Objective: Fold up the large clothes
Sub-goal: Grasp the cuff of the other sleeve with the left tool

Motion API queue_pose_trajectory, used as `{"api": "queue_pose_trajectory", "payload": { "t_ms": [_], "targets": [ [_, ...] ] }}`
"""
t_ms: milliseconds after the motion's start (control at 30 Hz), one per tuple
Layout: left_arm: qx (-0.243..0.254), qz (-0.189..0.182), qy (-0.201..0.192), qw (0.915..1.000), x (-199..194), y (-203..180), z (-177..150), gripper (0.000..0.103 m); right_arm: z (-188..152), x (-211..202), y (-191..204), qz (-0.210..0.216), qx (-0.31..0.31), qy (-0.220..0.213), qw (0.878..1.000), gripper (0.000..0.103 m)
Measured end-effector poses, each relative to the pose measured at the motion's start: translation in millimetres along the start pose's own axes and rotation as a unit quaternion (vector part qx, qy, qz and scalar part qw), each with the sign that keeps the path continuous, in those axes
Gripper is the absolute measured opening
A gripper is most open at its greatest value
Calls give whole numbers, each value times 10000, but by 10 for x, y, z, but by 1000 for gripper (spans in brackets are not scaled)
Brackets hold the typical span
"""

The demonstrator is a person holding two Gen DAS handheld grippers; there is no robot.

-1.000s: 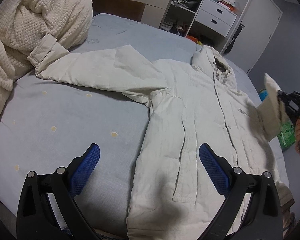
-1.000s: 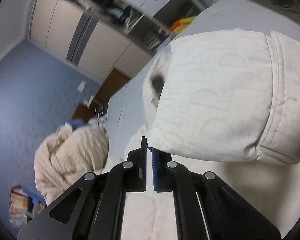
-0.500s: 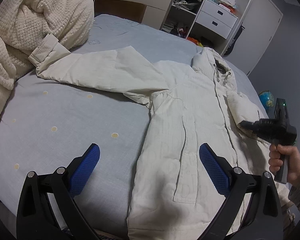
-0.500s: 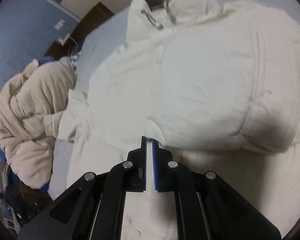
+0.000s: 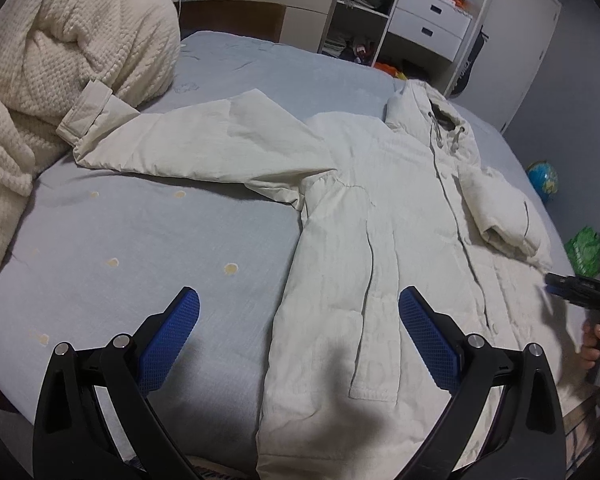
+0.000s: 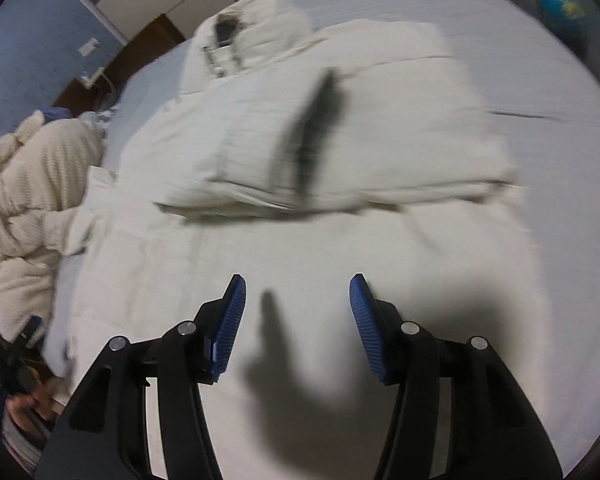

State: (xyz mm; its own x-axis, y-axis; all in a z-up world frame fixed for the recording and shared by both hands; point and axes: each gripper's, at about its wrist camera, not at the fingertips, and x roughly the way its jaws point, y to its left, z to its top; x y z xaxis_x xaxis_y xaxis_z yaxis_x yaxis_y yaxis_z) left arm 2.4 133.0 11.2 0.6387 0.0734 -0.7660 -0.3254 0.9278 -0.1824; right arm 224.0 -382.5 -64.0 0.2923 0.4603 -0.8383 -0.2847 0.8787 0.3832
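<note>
The right gripper (image 6: 296,312), black with bumpy blue pads, has just been opening its jaws. They stand about half open and nothing is between them. Its dark shadow falls on the cloth right under it. Just past it lies one sleeve of the big cream-white puffy hooded coat (image 6: 340,208), folded across the coat's chest. This picture is blurry, so small things are hard to see.

The left gripper (image 5: 296,328) has its jaws wide open and holds nothing. One blue pad is over the bare sheet and the other is over the bottom part of the coat. The coat lies flat, front side up, on the pale blue bed sheet (image 5: 160,240). Its hood points to the far side of the bed. Its other sleeve is stretched out to the side, and the cuff touches a heaped fluffy cream blanket (image 5: 72,40).

A blue toy globe (image 5: 543,179) sits on the floor beside the bed.
</note>
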Motion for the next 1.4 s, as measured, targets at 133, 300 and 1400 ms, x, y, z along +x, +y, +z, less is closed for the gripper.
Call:
{"api": "queue_pose_trajectory", "payload": {
  "t_ms": [133, 300, 1400],
  "targets": [
    [406, 154, 150, 9989, 38, -160, -8, 96, -122, -181, -201, -477, -106, -23, 9988, 60],
    [997, 93, 358, 9943, 109, -589, 20, 96, -279, -260, -334, -1086, -139, 101, 9939, 76],
    [4269, -148, 760, 9010, 1696, -3909, 269, 53, -478, -303, -575, -640, 600, -266, 9958, 79]
  ]
}}
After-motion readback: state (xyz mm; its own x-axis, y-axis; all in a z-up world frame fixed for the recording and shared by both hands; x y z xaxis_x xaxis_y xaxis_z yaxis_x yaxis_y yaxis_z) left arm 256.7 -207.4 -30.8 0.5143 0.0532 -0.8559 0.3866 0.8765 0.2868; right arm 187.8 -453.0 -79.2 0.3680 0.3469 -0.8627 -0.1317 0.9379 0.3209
